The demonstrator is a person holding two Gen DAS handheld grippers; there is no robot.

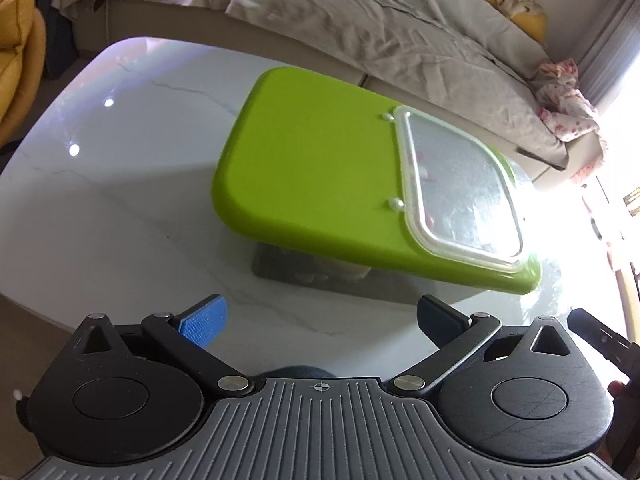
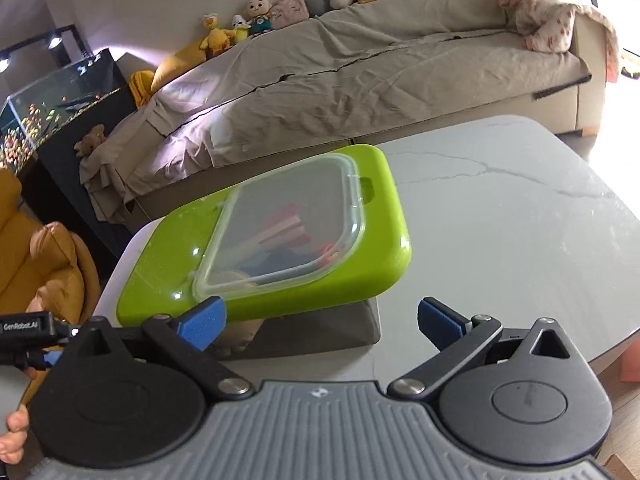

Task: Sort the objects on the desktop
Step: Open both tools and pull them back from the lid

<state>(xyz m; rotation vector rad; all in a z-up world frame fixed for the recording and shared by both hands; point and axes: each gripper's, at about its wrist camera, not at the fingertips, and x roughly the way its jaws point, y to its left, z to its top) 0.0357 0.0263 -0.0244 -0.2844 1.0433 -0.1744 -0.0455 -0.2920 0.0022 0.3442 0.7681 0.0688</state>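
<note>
A green box with a clear lid sits on the white marble table, in front of the covered sofa. The left gripper hangs short of the box, fingers spread and empty; the right gripper likewise, spread beside it. Only the right wrist view shows colored items under the lid, plush toys on the sofa, and an aquarium beyond the box.
</note>
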